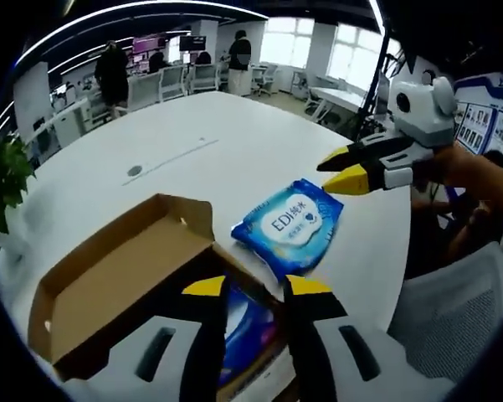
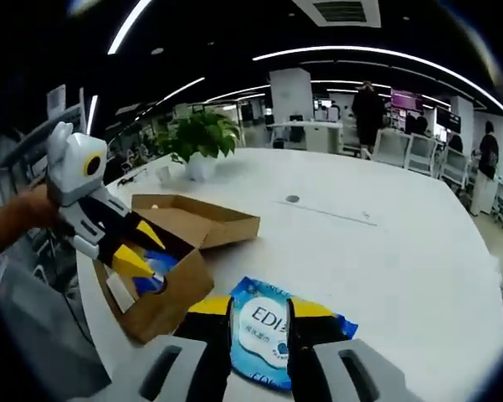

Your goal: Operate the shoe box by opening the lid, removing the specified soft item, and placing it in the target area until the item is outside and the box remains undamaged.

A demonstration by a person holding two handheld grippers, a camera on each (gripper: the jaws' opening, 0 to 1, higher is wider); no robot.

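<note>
open cardboard shoe box [image 1: 117, 280] on white tabletop [image 1: 192, 159], lid flap folded back for access; left tongs [image 1: 255, 286] dipped into the box, tips parted around a blue item [image 1: 243, 322], apparently not gripping; blue wipes pack [image 1: 289, 222] flat on tabletop just beside the box, outside; right tongs [image 2: 259, 308] parted, hovering above the pack, contact unclear; box interior mostly hidden by tongs.

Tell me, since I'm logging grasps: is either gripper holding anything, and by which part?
Nothing is held. The right gripper hangs open above the wipes pack on the table; the left gripper is open over the box, around a blue item inside.
</note>
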